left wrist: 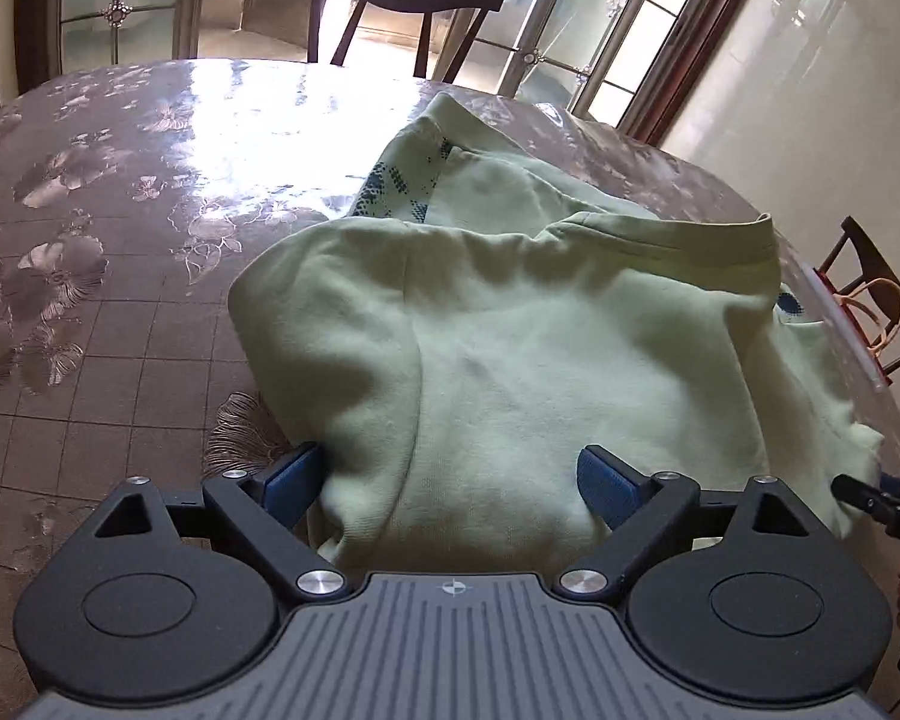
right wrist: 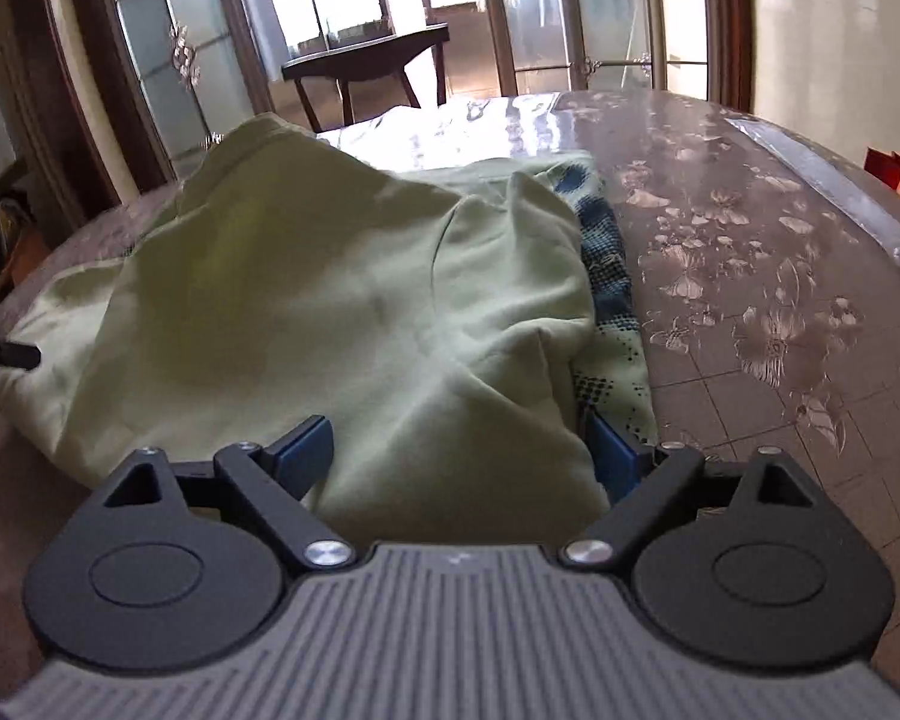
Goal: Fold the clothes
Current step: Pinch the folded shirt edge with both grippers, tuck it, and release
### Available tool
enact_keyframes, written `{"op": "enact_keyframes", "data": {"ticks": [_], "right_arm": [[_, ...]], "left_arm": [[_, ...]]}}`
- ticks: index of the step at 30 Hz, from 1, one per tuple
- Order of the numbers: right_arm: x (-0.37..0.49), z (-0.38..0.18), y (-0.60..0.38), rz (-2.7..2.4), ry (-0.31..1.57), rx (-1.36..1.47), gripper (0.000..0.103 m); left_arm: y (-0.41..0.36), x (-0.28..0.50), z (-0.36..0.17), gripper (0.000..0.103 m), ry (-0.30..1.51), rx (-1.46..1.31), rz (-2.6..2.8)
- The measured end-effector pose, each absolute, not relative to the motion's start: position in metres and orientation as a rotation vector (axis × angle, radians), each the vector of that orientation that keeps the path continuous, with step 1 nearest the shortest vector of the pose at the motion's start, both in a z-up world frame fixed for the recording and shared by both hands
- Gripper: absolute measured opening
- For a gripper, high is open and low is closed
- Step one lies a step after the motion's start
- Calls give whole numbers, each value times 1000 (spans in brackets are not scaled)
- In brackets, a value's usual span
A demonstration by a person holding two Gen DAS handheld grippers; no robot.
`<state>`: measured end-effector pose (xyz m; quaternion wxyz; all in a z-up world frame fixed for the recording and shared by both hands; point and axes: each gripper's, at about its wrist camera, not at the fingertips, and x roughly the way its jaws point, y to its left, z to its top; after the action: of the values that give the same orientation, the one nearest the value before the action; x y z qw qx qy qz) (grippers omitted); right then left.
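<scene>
The pale green garment point(left wrist: 510, 348) lies bunched on the table point(left wrist: 120, 312), its blue-patterned side point(right wrist: 615, 324) showing along the right edge. My left gripper point(left wrist: 450, 474) straddles the near hem with jaws apart, cloth between the pads but not pinched. My right gripper point(right wrist: 459, 450) is likewise spread over the near right edge. For a clean grasp, I would take only the edge layers, close both grippers at matching height, and keep the hem taut between them. Which fold comes next I cannot tell.
</scene>
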<state>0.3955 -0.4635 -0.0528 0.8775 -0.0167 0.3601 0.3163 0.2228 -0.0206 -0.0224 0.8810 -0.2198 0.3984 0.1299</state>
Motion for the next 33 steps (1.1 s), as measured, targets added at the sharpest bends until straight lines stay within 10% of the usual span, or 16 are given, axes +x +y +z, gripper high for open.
{"op": "enact_keyframes", "data": {"ticks": [5,11,33], "right_arm": [[403,-50,-477,661,790,16,42],[402,-48,-484,663,821,81,20],[359,-34,-521,651,913,138,16]], "left_arm": [[-19,222,-19,73,880,-474,285],[-16,226,-11,59,975,-507,277],[-20,195,0,47,1039,-577,221]]}}
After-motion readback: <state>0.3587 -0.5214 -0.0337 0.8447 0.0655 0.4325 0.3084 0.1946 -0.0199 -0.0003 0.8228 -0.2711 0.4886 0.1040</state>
